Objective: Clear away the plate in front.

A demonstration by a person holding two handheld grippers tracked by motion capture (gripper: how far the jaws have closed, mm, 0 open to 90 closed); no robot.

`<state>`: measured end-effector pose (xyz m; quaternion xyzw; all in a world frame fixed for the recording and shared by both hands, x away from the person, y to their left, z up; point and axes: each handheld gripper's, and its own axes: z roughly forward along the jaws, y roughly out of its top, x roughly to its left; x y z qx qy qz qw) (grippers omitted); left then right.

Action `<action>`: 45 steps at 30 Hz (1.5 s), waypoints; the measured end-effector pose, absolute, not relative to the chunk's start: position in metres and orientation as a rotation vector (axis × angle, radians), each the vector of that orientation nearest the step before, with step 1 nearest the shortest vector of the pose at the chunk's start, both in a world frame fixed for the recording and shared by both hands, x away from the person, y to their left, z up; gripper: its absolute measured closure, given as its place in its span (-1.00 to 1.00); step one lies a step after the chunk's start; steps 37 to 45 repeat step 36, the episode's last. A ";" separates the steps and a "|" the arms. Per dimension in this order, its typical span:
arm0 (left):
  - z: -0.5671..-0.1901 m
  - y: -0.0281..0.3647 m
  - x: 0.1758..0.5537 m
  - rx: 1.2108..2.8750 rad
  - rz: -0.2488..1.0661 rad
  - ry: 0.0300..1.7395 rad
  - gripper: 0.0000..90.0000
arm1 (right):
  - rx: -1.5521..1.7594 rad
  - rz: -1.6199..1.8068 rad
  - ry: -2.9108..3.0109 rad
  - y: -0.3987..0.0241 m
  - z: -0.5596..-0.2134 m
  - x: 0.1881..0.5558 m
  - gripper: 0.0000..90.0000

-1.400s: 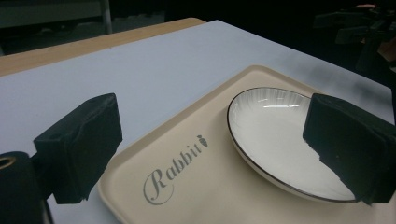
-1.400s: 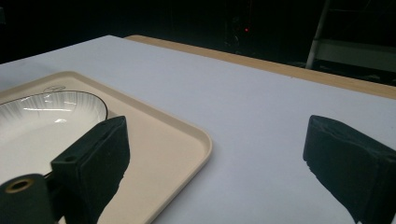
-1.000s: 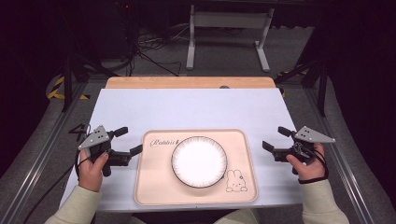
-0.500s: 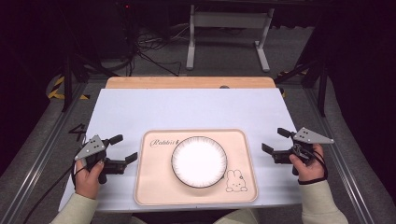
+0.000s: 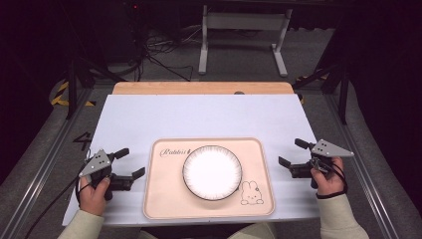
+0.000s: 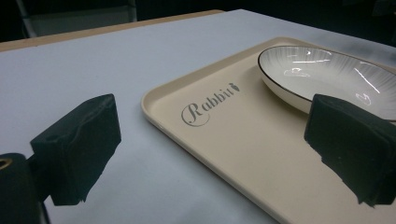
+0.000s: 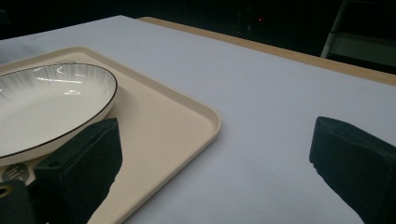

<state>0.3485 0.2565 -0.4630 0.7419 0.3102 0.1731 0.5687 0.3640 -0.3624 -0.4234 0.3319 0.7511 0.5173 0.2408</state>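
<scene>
Two grippers are noted at lower frame: the left gripper (image 5: 128,164) and right gripper (image 5: 293,153), jaws spread, the right's just opened further, nothing between. Between them the tray (image 5: 164,199) lies untouched, plate (image 5: 212,172) centred. No grasp is judged begun.

"Rabbit" in looping script on cream tray (image 6: 243,154), near its left far corner, beside white plate (image 6: 327,74). Same word legible in high view, left of plate. Line-drawn rabbit figure at tray's near right corner. No other readable text.
</scene>
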 end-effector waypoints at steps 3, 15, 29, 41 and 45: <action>-0.464 0.257 0.349 1.734 0.404 0.731 -0.90 | 0.904 1.420 2.054 -0.362 -0.426 0.363 -0.94; -0.468 0.257 0.352 1.764 0.378 0.727 -0.91 | 0.899 1.409 2.081 -0.361 -0.439 0.360 -0.94; -0.468 0.255 0.354 1.785 0.351 0.732 -0.91 | 0.935 1.394 2.111 -0.361 -0.450 0.363 -0.94; -0.469 0.259 0.355 1.766 0.312 0.711 -0.92 | 0.935 1.412 2.113 -0.361 -0.450 0.363 -0.94; -0.469 0.259 0.355 1.766 0.312 0.711 -0.92 | 0.935 1.412 2.113 -0.361 -0.450 0.363 -0.94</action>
